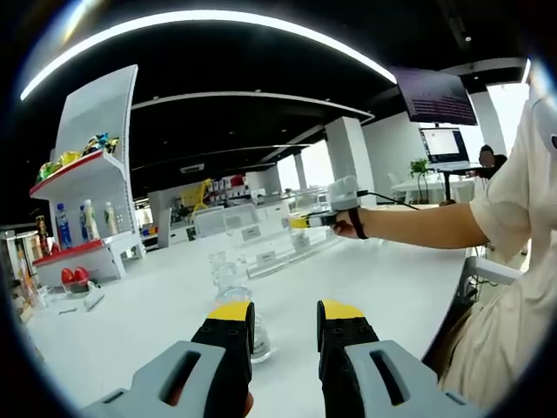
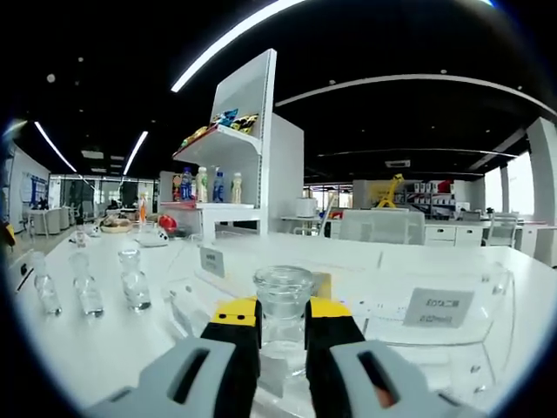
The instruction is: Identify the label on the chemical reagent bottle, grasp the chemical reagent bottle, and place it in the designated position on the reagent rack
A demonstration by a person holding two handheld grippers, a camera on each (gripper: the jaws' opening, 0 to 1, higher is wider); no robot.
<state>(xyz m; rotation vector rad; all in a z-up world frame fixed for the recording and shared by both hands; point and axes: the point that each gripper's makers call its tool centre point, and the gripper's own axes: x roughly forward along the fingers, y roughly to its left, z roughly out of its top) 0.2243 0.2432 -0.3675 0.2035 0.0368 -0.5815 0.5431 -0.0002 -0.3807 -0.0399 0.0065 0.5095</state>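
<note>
White tabletop carries a clear rack point(image 2: 452, 331) with label cards, and the right gripper point(image 2: 283, 326) holds a glass bottle point(image 2: 283, 305) clamped between its jaws, just above the rack. The left gripper point(image 1: 285, 318) hangs empty, jaws narrowly parted, near another bottle point(image 1: 235, 292). Best to match the label to the card, then lower it upright.

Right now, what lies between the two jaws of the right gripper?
In the right gripper view, a clear glass reagent bottle with a stopper stands between the jaws of the right gripper, above the clear acrylic rack.
</note>
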